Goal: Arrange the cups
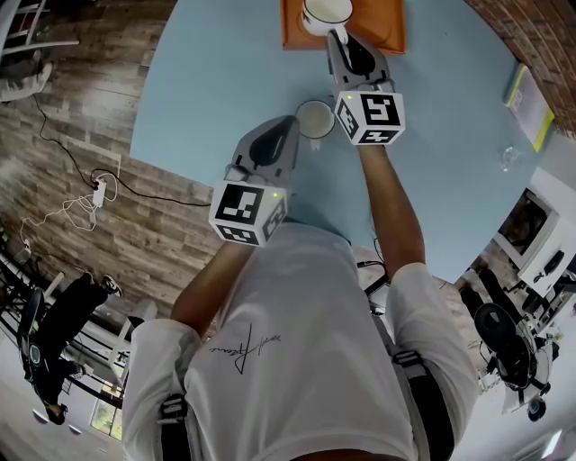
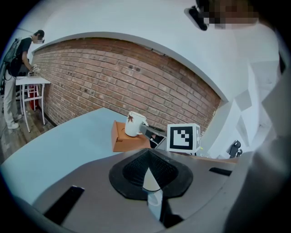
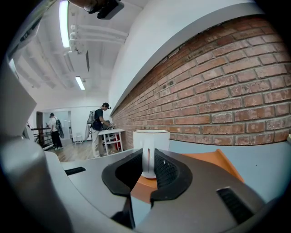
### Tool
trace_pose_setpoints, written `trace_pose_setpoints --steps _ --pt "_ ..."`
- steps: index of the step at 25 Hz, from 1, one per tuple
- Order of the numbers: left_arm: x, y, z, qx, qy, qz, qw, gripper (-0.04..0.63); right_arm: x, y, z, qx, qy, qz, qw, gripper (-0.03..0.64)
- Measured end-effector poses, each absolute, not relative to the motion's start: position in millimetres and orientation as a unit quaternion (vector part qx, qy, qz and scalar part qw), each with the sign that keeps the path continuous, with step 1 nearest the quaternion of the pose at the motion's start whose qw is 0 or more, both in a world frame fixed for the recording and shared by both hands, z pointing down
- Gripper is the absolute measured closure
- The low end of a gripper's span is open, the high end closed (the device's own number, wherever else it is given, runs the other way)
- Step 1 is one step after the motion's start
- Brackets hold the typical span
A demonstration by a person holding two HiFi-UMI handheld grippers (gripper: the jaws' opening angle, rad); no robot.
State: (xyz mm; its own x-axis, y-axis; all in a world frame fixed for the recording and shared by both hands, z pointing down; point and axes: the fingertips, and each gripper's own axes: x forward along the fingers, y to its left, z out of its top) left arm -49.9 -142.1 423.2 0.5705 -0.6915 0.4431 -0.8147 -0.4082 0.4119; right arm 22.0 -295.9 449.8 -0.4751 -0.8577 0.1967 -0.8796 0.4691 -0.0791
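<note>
The far cup (image 1: 326, 11) stands on the box (image 1: 387, 27) at the table's (image 1: 207, 81) back edge, the near cup (image 1: 315, 118) before it.

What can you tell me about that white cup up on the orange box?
The white cup looks glazed ceramic, plain but for a small reddish-brown leaf mark on its side. It stands upright, mouth up, on the orange box on the blue table's far side. The right gripper has its jaws closed on the cup's loop handle; nothing else touches it.

Left claw (image 1: 292, 123) clamps near cup (image 1: 316, 118) | right claw (image 1: 337, 36) clamps far cup (image 1: 326, 11), arm outstretched
</note>
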Motion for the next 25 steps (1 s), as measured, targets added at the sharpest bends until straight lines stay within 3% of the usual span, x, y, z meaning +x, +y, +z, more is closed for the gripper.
trace_pose_setpoints --steps 25 --pt "-41.5 -134.6 417.4 0.830 -0.458 0.090 0.306 0.586 18.6 -287.6 455.2 0.509 -0.855 0.053 0.083 0.552"
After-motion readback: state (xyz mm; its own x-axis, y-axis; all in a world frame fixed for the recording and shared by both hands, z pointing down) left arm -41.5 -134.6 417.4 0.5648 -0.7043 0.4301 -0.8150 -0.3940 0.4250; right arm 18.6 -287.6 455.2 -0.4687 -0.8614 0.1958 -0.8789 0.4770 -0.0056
